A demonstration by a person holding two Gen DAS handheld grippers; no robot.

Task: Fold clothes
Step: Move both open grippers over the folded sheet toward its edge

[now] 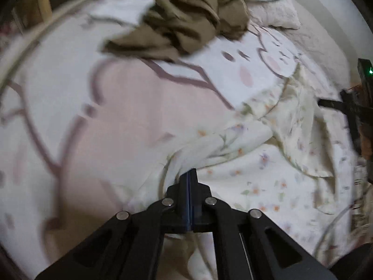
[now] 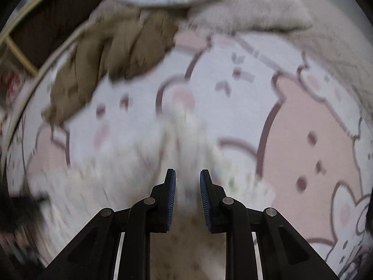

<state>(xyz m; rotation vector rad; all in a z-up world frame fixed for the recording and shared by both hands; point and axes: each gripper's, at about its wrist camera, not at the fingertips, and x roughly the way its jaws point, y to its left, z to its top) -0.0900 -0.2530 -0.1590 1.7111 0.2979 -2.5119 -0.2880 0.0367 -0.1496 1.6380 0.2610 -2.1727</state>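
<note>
Your left tongs (image 1: 190,175) are clenched, the blue pads pressed flat together, with the tip touching a fold of the floral garment (image 1: 268,154); whether any cloth is actually pinched between the pads cannot be told from this view. That garment, cream with small orange and lilac flowers, lies crumpled on the bed from about 12 o'clock of the tongs out to 3 o'clock. The bed sheet (image 1: 116,116), pink and white with cartoon animals, fills the space from 9 to 12 o'clock. At 12 o'clock, well apart from the tongs, a crumpled olive-brown garment (image 1: 186,18) lies on the sheet, and at 1 o'clock, near it, sits a beige pillow (image 1: 279,14).

Your right tongs (image 2: 187,182) are released, pads apart, and the pale floral cloth (image 2: 186,135) runs between them, heavily blurred. In that view the olive-brown garment (image 2: 112,63) is at 11 o'clock.
</note>
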